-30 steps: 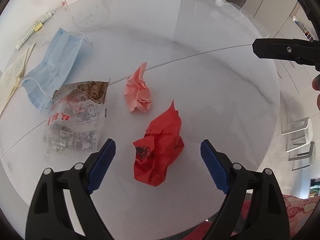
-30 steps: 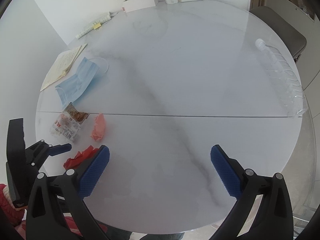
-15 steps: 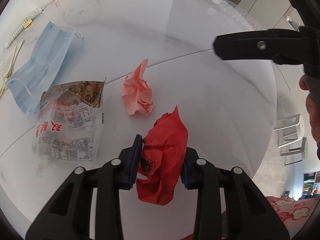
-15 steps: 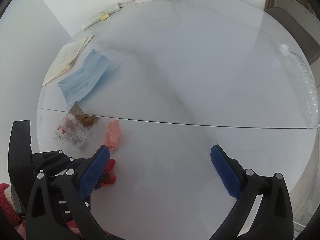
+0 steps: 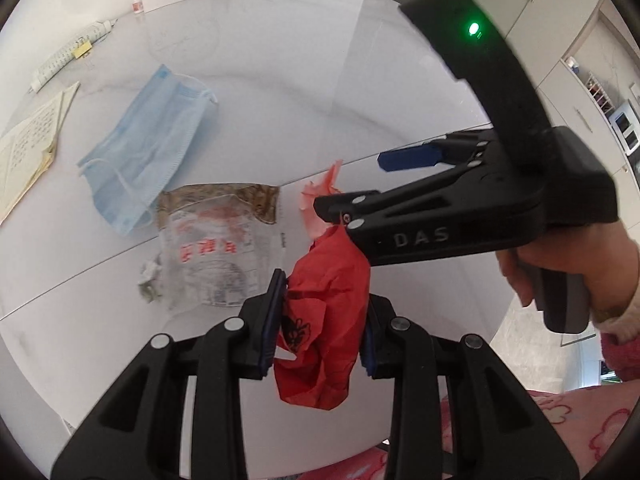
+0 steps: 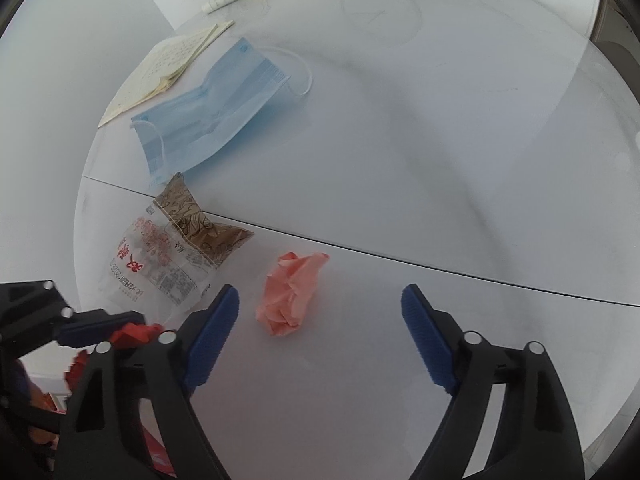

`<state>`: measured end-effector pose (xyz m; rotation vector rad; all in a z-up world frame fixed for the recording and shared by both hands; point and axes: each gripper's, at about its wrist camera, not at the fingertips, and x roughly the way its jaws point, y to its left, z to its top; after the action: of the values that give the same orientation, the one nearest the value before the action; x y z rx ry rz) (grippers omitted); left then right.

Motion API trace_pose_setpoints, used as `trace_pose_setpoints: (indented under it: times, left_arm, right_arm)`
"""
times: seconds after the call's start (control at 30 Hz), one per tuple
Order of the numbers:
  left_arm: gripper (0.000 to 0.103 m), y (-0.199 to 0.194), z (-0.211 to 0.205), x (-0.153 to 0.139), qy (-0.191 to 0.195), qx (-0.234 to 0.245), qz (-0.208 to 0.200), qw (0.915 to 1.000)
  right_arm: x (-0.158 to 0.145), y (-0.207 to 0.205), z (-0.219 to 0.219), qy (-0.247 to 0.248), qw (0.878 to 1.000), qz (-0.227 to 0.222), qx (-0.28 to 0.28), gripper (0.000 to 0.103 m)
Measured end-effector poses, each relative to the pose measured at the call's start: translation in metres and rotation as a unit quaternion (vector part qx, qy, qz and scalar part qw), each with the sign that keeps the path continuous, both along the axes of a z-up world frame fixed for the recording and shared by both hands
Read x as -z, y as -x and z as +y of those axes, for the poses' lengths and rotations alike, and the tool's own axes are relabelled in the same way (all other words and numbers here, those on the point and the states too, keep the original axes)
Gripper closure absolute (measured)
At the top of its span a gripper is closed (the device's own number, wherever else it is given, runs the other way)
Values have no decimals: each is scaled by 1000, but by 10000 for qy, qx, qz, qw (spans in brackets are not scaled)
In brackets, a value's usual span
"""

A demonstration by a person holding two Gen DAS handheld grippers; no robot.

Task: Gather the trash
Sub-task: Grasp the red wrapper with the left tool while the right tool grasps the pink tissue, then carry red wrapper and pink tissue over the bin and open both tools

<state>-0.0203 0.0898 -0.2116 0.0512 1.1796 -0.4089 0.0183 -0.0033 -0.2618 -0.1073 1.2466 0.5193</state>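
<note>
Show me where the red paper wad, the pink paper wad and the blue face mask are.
red paper wad [image 5: 326,320], left wrist view, middle of the crumpled body
pink paper wad [image 6: 292,292], right wrist view, its center
blue face mask [image 6: 216,116], right wrist view, middle of the pleated panel

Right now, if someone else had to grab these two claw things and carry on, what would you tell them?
Left gripper: shut on the red crumpled paper, lifted off the table.
Right gripper: open, lined up on the pink paper ball, not touching it.
Still lying on the table: pink ball, clear snack wrapper, blue face mask.
Done: red paper picked up.
Left: bin it, then collect the rest.
</note>
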Motion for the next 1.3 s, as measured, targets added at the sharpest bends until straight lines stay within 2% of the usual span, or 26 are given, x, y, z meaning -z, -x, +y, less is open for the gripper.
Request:
trace_pose_setpoints:
  times: [0.1, 0.17, 0.3, 0.37, 0.4, 0.5, 0.67, 0.8, 0.97, 1.1, 1.3]
  left_arm:
    - [71, -1, 8, -3, 11, -27, -1, 10000]
    - [71, -2, 8, -1, -28, -21, 24, 10000]
    - [71, -2, 10, -2, -43, -26, 51, 10000]
    - [71, -2, 11, -2, -41, -36, 70, 10000]
    - [71, -3, 9, -1, -41, -44, 83, 9999]
    - [71, -6, 11, 1, -63, -119, 128, 9998]
    - [71, -7, 8, -3, -93, -138, 102, 9998]
    - [71, -8, 0, -6, -47, 118, 44, 9999]
    - [71, -9, -2, -7, -4, 532, -53, 9986]
    - [71, -5, 8, 1, 98, 1075, -133, 9941]
    - [71, 8, -102, -8, 277, 2029, -188, 9786]
  right_arm:
    - [5, 1, 12, 106, 9999, -22, -100, 29]
    - [9, 1, 18, 194, 9997, -30, -158, 36]
    - [15, 0, 24, 411, 9989, -88, -191, 53]
    - [14, -1, 23, 432, 9988, -92, -188, 65]
    - [14, -1, 22, 397, 9990, -70, -178, 76]
    - [13, -3, 15, 283, 9995, -17, -123, 82]
    - [3, 2, -7, 75, 10000, -17, 52, 83]
    - [-15, 11, -45, -47, 9994, -105, 339, 83]
    - [-38, 37, -119, -21, 9955, -275, 908, 83]
    - [-50, 64, -186, 59, 9876, -344, 1532, 83]
    - [-53, 119, -298, 131, 9654, -325, 2584, 83]
